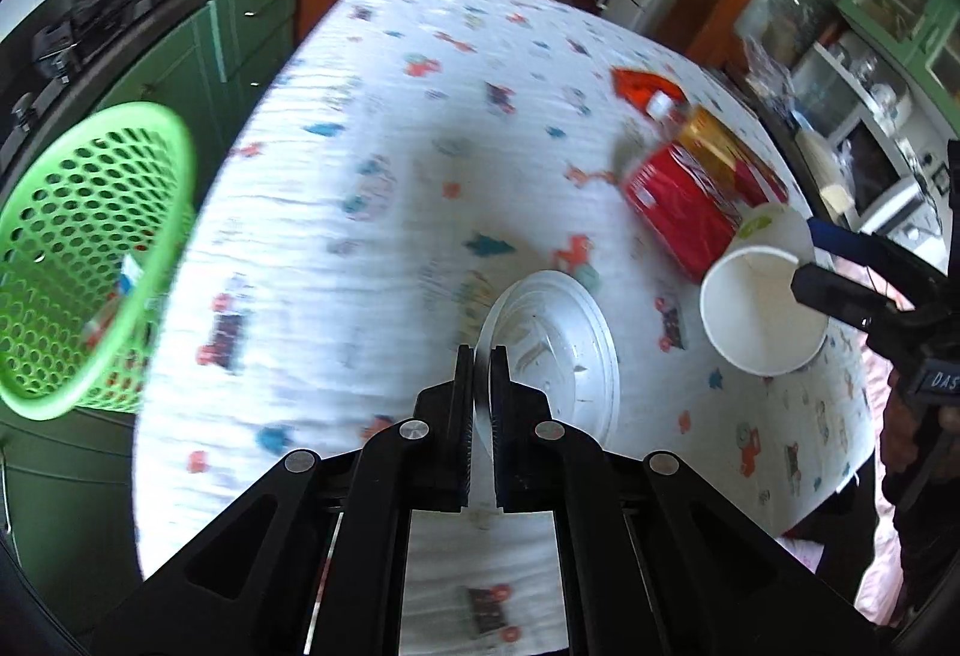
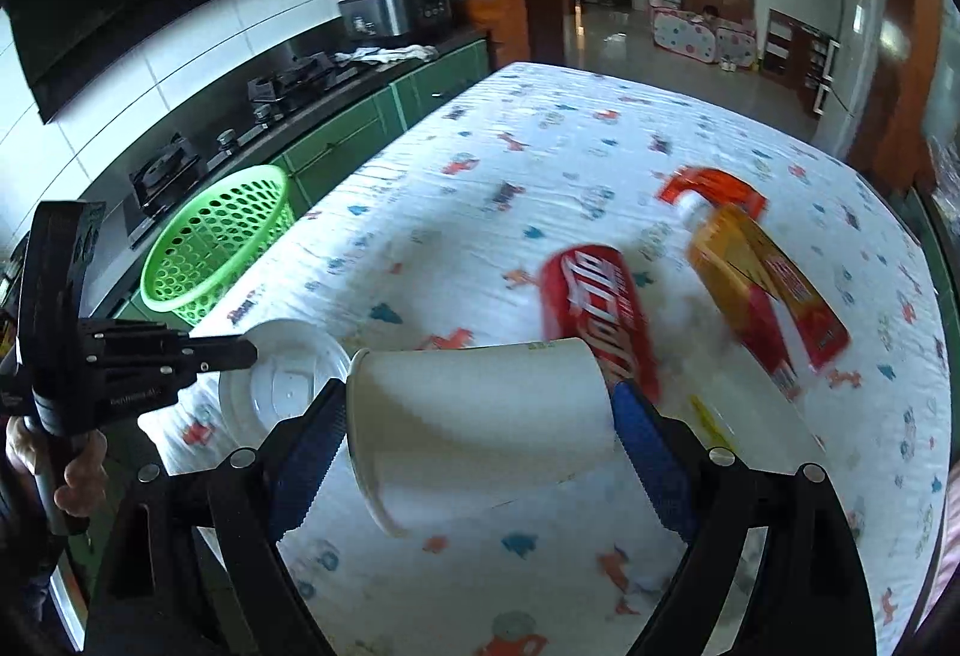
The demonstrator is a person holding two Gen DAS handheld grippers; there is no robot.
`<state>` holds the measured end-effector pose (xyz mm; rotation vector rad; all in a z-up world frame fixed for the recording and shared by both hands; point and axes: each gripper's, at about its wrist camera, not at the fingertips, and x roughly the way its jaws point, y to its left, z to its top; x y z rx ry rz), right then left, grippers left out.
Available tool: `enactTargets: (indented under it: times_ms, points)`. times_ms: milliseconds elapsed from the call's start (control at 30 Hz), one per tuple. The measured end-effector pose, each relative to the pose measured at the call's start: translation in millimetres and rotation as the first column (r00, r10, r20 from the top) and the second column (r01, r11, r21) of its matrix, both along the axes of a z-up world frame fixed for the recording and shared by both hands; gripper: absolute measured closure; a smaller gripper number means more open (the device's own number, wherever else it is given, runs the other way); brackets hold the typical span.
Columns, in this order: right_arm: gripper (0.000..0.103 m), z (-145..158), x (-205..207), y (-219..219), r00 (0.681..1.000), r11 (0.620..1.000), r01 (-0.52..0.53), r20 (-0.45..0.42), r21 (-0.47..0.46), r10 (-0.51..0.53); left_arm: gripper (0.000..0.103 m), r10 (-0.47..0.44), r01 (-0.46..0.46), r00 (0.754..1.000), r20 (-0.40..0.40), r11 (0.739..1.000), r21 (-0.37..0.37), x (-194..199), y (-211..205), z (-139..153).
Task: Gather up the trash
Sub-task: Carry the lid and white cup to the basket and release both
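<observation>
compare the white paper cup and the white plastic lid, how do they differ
The white paper cup is tall and conical, held sideways across its body by the right claw. The white plastic lid is a flat ribbed disc, pinched by its rim in the left claw. Both are white and lifted off the table.

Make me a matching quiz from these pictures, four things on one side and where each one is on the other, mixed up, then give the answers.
Things:
1. white paper cup
2. clear round plastic lid
3. red soda can
4. green perforated plastic basket

Places:
A. lying on its side on the patterned tablecloth
B. pinched by its edge in the left gripper
C. beside the table, at its left edge
D. held sideways between the blue pads of the right gripper

Pairs: 1-D, 2-B, 3-A, 4-C
</observation>
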<state>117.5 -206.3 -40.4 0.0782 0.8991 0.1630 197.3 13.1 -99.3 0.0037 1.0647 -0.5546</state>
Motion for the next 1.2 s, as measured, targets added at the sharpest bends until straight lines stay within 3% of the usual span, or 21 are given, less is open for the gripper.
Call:
enactTargets:
  times_ms: [233, 433, 733, 1000, 1067, 1200]
  points:
    - [0.018, 7.5, 49.5, 60.6, 0.993, 0.993, -0.114, 0.014, 0.023, 0.114, 0.099, 0.156, -0.157, 0.986, 0.06, 0.988, 0.002, 33.6, 74.0, 28.3]
    - [0.018, 15.2, 99.1, 124.2, 0.976, 0.974, -0.217, 0.037, 0.06, 0.215, 0.099, 0.305, -0.31, 0.946, 0.115, 0.95, 0.032, 71.7, 150.7, 44.9]
    - [0.018, 13.1, 164.1, 216.2, 0.949, 0.944, -0.316, 0.029, 0.091, 0.314, 0.099, 0.462, -0.464, 0.886, 0.047, 0.881, 0.09, 111.5, 233.0, 9.3]
    - [0.018, -4.6, 212.1, 271.1, 0.938, 0.928, -0.338, -0.022, 0.157, 0.345, 0.094, 0.551, -0.545, 0.834, -0.037, 0.833, 0.097, 115.8, 270.7, -21.6]
    - [0.018, -8.7, 220.5, 283.4, 0.937, 0.928, -0.34, -0.026, 0.154, 0.348, 0.082, 0.568, -0.562, 0.821, -0.053, 0.821, 0.098, 114.8, 277.8, -25.4]
    - [0.017, -14.0, 229.1, 298.8, 0.935, 0.922, -0.343, -0.033, 0.181, 0.354, 0.074, 0.582, -0.576, 0.811, -0.056, 0.812, 0.097, 109.4, 285.4, -26.5]
